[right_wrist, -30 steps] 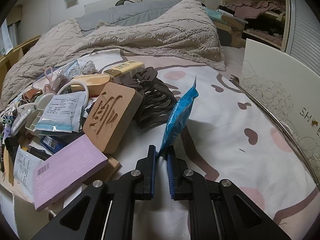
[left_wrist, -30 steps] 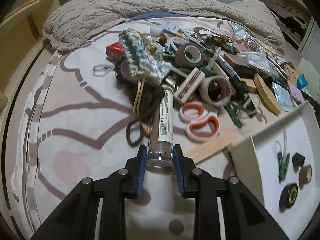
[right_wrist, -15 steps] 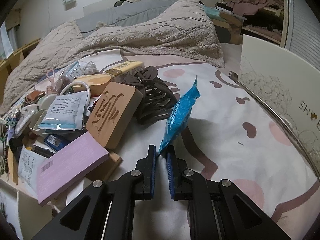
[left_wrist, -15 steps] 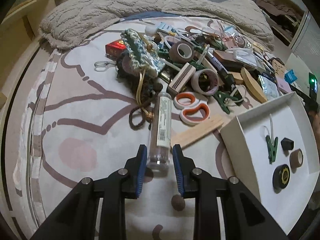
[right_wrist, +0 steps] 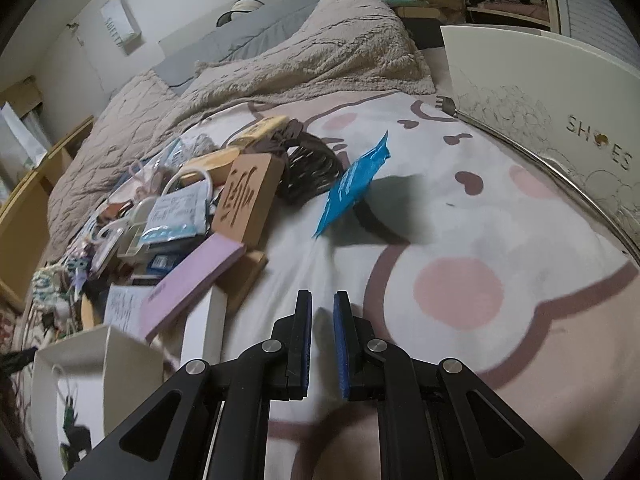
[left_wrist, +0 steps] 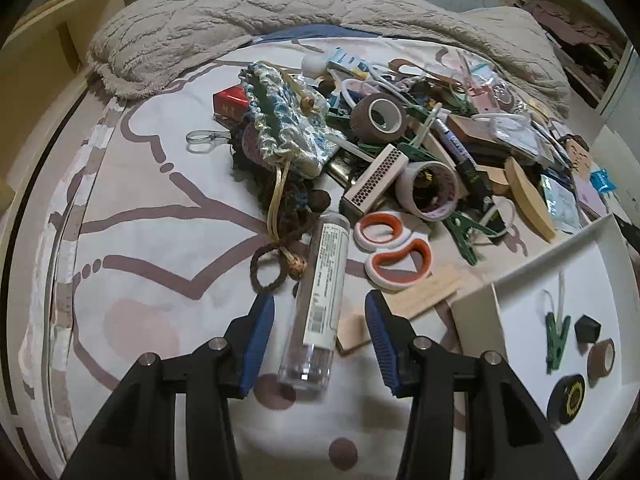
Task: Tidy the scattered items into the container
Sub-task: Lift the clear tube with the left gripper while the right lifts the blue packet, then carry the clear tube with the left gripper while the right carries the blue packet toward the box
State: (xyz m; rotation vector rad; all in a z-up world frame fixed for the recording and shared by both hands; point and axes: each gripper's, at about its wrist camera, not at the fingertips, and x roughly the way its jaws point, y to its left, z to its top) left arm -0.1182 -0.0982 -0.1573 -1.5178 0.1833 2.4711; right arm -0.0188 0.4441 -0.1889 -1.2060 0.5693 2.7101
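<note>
My left claw [left_wrist: 320, 334] is spread wide, its blue pads standing clear on either side of a clear plastic tube [left_wrist: 320, 300] that lies on the bed sheet [left_wrist: 160, 248] at lower centre of the left view. The tube's near end sits between the pads without touching either, and its far end points up toward the heap of clutter. Just right of the tube lie orange-handled scissors [left_wrist: 394, 252] and a flat wooden stick [left_wrist: 400, 308]. Left of the tube's far end a brown hair tie [left_wrist: 270, 268] rests on the sheet. Higher in the frame I see a matchbox [left_wrist: 374, 182], a pale tape roll [left_wrist: 430, 190] and a brown tape roll [left_wrist: 380, 116].

The white box [left_wrist: 476, 312] fills the lower right of that view. In it are a green clip [left_wrist: 556, 336], a small black block [left_wrist: 587, 329], a little brown tape roll [left_wrist: 602, 356] and a black tape roll [left_wrist: 568, 398].

My right claw [right_wrist: 322, 344] holds nothing, with only a narrow gap between its pads, at lower centre of the right view. A blue packet [right_wrist: 352, 186] lies on the sheet well ahead of it, in the middle of the frame. Left of the packet are a carved wooden block [right_wrist: 250, 200], a dark hair claw clip [right_wrist: 310, 166] and a pink notepad [right_wrist: 192, 280] that overhangs the white box's edge at lower left.
</note>
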